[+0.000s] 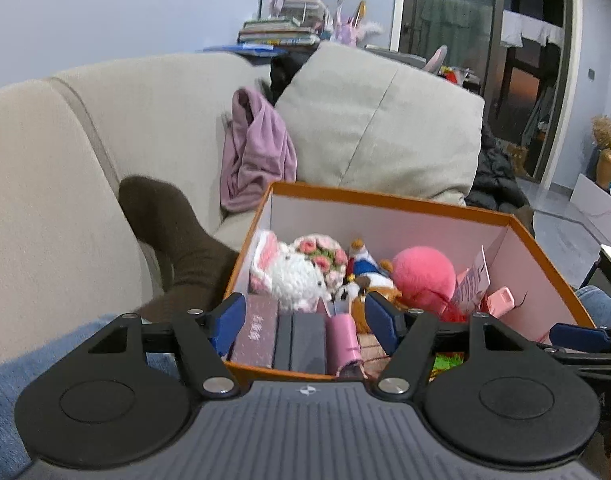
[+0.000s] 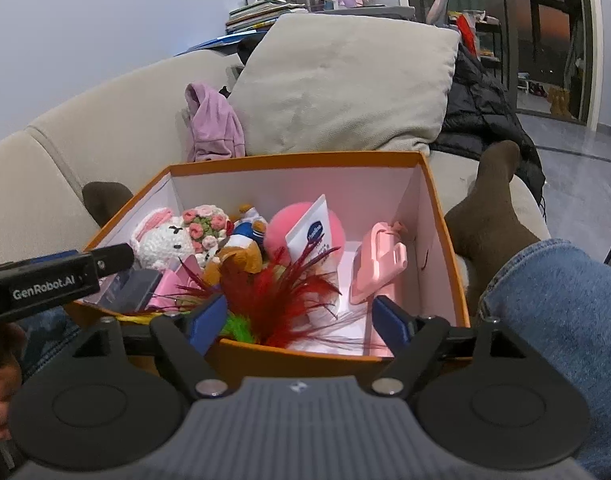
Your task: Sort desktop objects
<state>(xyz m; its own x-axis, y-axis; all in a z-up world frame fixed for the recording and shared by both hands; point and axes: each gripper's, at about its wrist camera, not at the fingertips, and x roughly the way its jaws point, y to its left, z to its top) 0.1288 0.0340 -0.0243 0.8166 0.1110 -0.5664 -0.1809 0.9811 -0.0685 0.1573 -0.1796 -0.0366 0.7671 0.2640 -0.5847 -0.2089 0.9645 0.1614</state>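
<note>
An orange box (image 1: 389,199) with white inner walls rests on the person's lap; it also shows in the right wrist view (image 2: 305,159). Inside lie a white crochet bunny (image 1: 295,274) (image 2: 165,242), a pink ball (image 1: 423,272) (image 2: 279,228), a duck plush (image 2: 243,246), a white tube (image 2: 311,230), a pink holder (image 2: 379,266), red feathers (image 2: 289,296), dark boxes (image 1: 283,336) and a pink cylinder (image 1: 343,340). My left gripper (image 1: 303,324) is open over the near-left part of the box. My right gripper (image 2: 301,320) is open over the near edge, above the feathers. Neither holds anything.
The box sits on jeans-clad legs (image 2: 565,320) on a beige sofa (image 1: 65,184). Brown-socked feet (image 1: 173,232) (image 2: 489,216) flank the box. A cushion (image 2: 345,80), a purple garment (image 1: 257,148) and a black jacket (image 2: 481,112) lie behind. The left gripper's side (image 2: 53,282) crosses the right view.
</note>
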